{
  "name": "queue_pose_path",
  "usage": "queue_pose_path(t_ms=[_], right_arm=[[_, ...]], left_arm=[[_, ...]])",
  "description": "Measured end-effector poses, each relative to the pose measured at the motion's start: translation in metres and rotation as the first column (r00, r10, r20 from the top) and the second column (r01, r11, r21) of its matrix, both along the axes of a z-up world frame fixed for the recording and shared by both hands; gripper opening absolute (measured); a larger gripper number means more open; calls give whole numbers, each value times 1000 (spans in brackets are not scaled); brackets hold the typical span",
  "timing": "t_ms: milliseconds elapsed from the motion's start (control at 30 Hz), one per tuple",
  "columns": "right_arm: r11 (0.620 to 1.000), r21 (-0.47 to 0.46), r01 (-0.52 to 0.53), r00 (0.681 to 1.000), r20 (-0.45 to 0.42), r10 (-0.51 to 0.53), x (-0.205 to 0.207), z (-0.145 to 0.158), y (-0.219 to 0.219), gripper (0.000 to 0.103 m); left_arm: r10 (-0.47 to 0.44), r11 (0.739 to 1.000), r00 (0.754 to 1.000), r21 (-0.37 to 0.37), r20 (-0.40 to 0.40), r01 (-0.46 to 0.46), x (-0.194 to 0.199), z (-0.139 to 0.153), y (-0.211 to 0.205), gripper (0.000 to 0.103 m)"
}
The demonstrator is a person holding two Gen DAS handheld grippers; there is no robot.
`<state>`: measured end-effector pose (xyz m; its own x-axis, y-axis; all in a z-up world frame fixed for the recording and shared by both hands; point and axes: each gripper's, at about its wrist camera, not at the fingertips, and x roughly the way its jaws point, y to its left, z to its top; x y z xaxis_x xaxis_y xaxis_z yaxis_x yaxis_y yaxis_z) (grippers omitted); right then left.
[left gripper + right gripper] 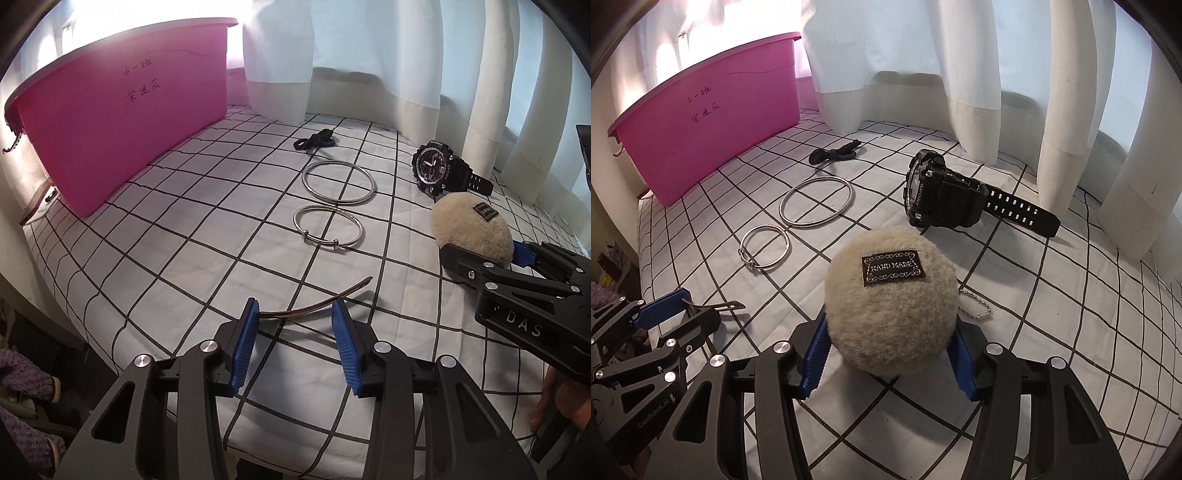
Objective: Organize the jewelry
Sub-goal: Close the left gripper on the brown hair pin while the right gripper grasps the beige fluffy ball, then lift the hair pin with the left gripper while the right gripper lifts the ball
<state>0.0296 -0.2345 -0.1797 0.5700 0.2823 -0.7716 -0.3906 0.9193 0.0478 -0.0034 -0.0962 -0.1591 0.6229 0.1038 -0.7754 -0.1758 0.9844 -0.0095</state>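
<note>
My left gripper [295, 321] stands low over the checked sheet, jaws partly apart. A thin curved metal hair clip [351, 293] lies across their tips, one end against the left pad and the other sticking out past the right one [727, 305]. My right gripper [888, 354] is shut on a beige fluffy ball [886, 295] with a black "hand made" label, both blue pads sunk into the fur. Beyond lie a small silver bangle [325, 208], a large silver ring [338, 202], a black sport watch [938, 192] and a black hair tie [834, 153].
A pink plastic bin [122, 122] stands at the back left on the checked sheet [184, 240]. White curtains [369, 55] hang along the back and right. A short ball chain [975, 308] trails from the fluffy ball. The bed's edge drops off at the left.
</note>
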Motion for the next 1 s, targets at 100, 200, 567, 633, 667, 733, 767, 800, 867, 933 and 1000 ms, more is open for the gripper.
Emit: queue_pose_path(t_ms=[100,200,567,633,667,733,767,800,867,933,1000], right_arm=[[1000,5,-5,1000,14,5,-1,5,0,54],[1000,14,-7,1000,22,6,-2,10,0,54],[1000,19,-5,1000,18,5,-1,15,0,54],[1000,18,-6,1000,17,6,-2,14,0,54],[1000,18,-6,1000,17,6,-2,14,0,54],[1000,19,-5,1000,15,5,-2,13,-1,54],[1000,21,-4,1000,15,3,-2,13,-1,54],[1000,23,-3,1000,13,3,-2,13,-1,54],[1000,23,0,1000,14,0,-3,12,-1,54],[1000,25,0,1000,15,-1,-3,13,-1,54],[1000,28,0,1000,21,-1,-4,14,-1,54]], left_arm=[[12,1000,1000,5,10,-12,-1,3,2,38],[12,1000,1000,7,29,-12,-2,9,4,32],[24,999,1000,-23,-5,-24,3,3,11,10],[24,999,1000,-27,-1,-24,2,3,12,7],[24,999,1000,-30,1,-24,1,2,13,7],[24,999,1000,-37,5,-24,-1,2,14,5],[23,999,1000,-41,6,-23,-1,2,14,5],[24,999,1000,-44,7,-24,-2,2,14,5],[26,998,1000,-50,8,-25,-3,2,14,5],[24,998,1000,-54,12,-24,-4,3,13,4],[22,998,1000,-57,20,-20,-6,5,13,4]])
